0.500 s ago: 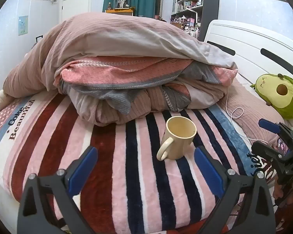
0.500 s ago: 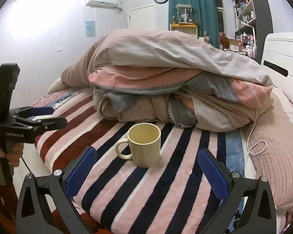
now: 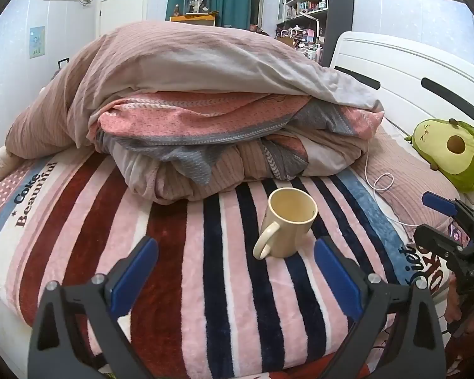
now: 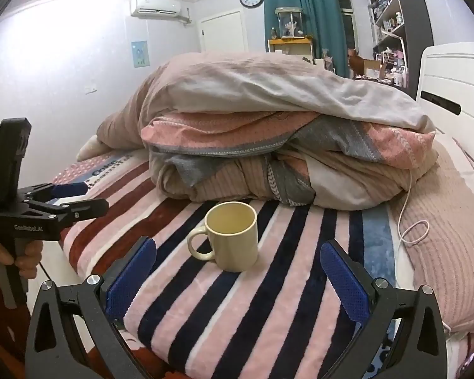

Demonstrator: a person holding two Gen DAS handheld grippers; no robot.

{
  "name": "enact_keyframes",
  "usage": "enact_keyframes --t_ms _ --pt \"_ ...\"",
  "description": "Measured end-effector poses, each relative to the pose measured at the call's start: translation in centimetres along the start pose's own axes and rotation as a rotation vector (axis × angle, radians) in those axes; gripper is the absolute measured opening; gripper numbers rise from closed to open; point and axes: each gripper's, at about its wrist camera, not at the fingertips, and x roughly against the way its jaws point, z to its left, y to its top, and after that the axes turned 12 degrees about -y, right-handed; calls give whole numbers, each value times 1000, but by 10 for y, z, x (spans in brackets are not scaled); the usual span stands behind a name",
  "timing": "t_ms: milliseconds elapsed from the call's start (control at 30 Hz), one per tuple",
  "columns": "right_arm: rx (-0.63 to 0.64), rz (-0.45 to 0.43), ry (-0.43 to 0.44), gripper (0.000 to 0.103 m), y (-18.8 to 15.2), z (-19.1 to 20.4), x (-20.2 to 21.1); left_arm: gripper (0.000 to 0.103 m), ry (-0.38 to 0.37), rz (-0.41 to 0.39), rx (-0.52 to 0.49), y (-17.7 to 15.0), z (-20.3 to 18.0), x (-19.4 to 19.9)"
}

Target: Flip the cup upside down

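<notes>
A cream mug stands upright, mouth up, on the striped blanket, handle toward the near left. In the right wrist view the mug sits just beyond and between my right gripper's fingers. My left gripper is open and empty, the mug ahead and right of its centre. My right gripper is open and empty, close in front of the mug. The right gripper shows at the right edge of the left wrist view; the left gripper shows at the left of the right wrist view.
A heap of folded duvets lies right behind the mug. A white cable lies on the pink pillow to the right. An avocado plush rests by the white headboard. The bed's edge is close below both grippers.
Both grippers have edged slightly closer to the mug. The mug has not moved.
</notes>
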Motion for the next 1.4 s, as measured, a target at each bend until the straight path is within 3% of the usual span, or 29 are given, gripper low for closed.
enact_keyframes --t_ms 567,733,1000,1400 --pt "-14 -18 -25 103 -4 -1 14 99 1 1 -2 0 0 0" --pt "5 6 -72 103 -5 1 14 99 2 0 -3 0 0 0" --pt "62 0 -59 103 -12 9 15 99 2 1 -3 0 0 0" --pt "-1 16 -5 103 -13 -2 17 99 4 1 -4 0 0 0"
